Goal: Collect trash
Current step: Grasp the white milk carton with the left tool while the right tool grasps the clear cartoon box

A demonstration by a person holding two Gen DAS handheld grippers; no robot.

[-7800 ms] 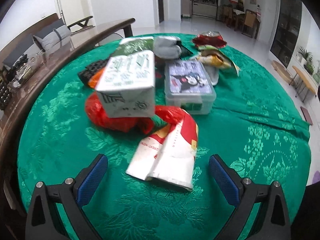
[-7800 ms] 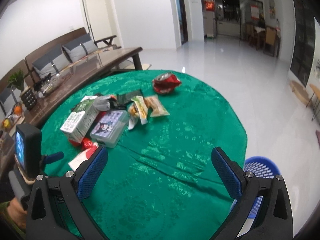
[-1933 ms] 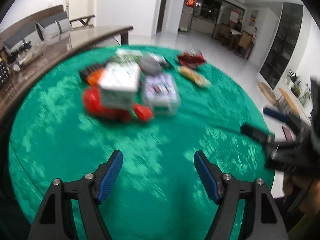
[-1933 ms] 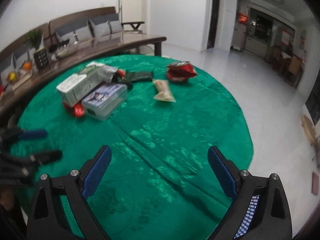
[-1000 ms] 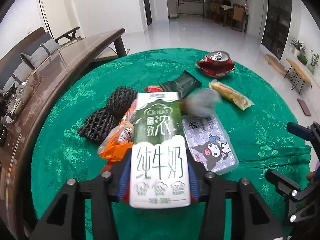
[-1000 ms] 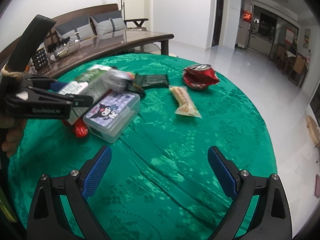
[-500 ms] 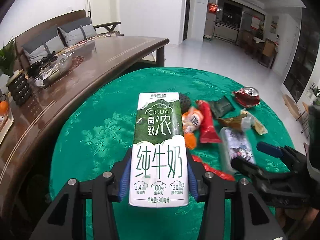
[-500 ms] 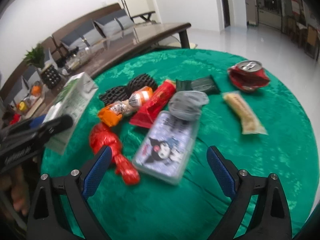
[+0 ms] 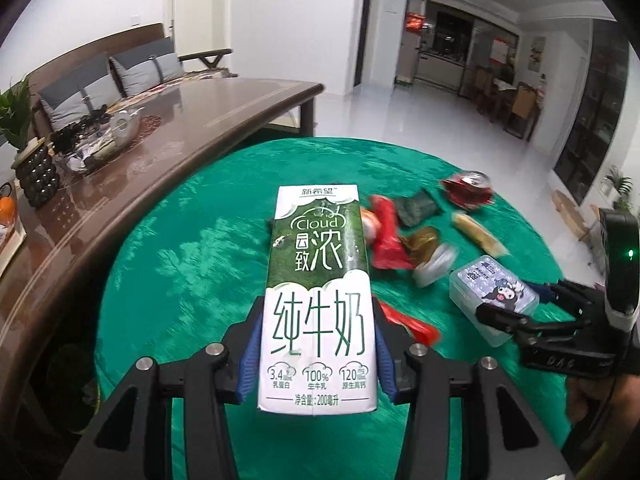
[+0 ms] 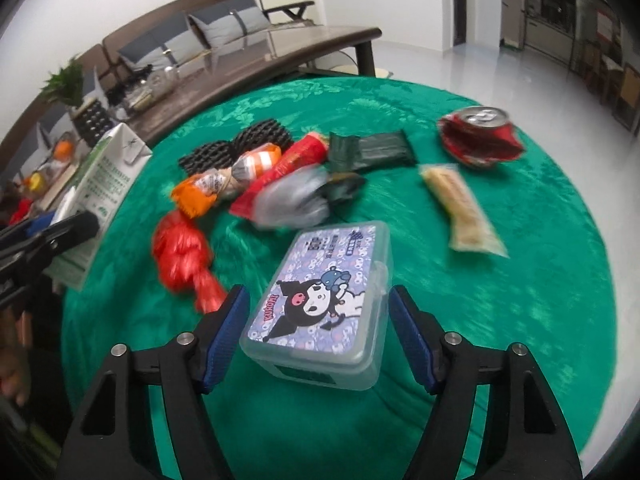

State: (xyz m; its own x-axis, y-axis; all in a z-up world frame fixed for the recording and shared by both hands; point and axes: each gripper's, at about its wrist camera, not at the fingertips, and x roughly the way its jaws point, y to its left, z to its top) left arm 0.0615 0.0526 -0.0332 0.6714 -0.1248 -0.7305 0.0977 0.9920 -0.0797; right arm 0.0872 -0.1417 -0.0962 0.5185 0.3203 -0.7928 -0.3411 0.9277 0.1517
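- Indoors, a round surface [image 10: 520,280] draped in green patterned cloth carries a scatter of trash, with a long brown table [image 9: 168,128] just beside it.
- Left gripper [image 9: 316,354]: its blue-padded fingers [image 9: 250,356] are clamped on both sides of a green-and-white milk carton [image 9: 318,300], held lifted above the cloth with its printed face toward the camera.
- Right gripper [image 10: 318,336]: fingers spread apart, straddling a clear plastic box [image 10: 320,308] with a cartoon lid that rests on the cloth; contact between pads and box cannot be made out.
- Beyond the box lie a red plastic bag [image 10: 182,256], a black foam net [image 10: 236,148], an orange wrapper [image 10: 224,180], a dark green packet [image 10: 372,150], a yellow snack packet [image 10: 460,208] and a crushed red can [image 10: 480,136].
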